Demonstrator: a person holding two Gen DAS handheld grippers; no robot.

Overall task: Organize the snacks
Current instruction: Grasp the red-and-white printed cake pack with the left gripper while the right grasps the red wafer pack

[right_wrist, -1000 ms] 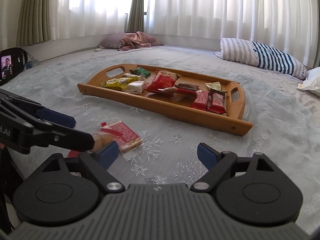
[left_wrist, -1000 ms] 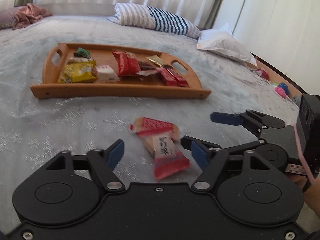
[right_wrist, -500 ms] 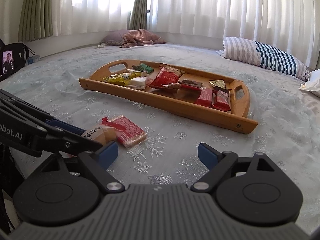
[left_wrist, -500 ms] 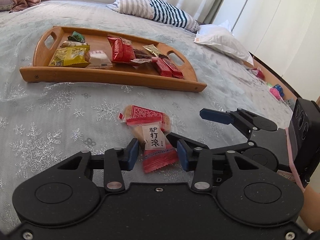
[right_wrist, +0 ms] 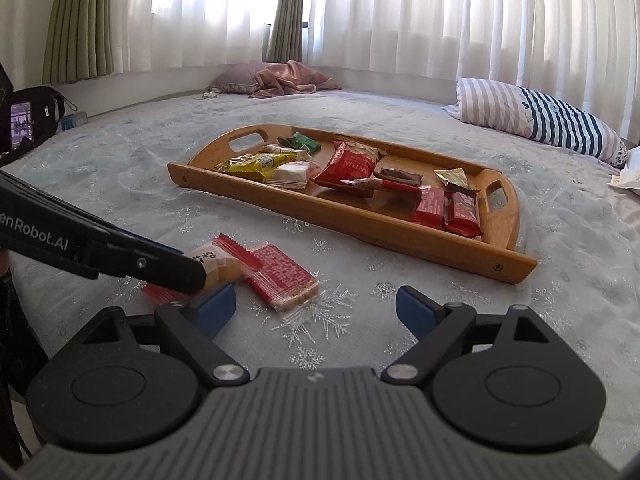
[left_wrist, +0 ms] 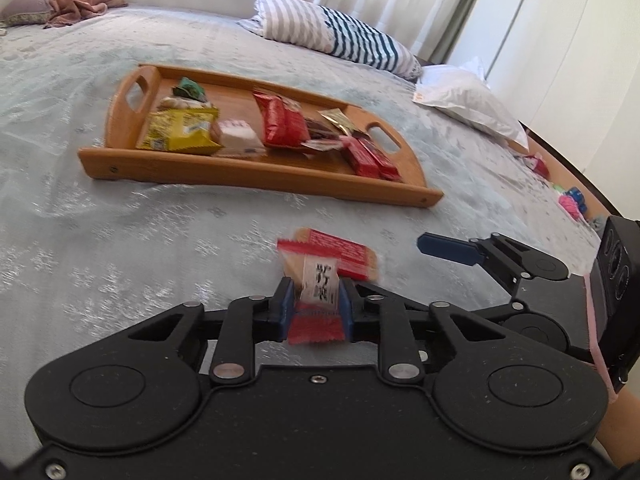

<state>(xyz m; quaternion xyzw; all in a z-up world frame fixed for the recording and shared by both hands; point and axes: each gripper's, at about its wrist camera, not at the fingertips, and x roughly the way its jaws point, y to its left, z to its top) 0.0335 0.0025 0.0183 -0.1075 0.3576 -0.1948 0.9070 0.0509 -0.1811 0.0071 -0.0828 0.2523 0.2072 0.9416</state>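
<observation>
Left gripper [left_wrist: 315, 309] jaws clamped on snack packet [left_wrist: 320, 286], right gripper [right_wrist: 315, 309] jaws wide

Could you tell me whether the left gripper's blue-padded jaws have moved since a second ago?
Yes. The left gripper has just been closing; its blue pads, then apart on either side of the red-ended clear snack packet on the bedspread, now pinch it.
</observation>
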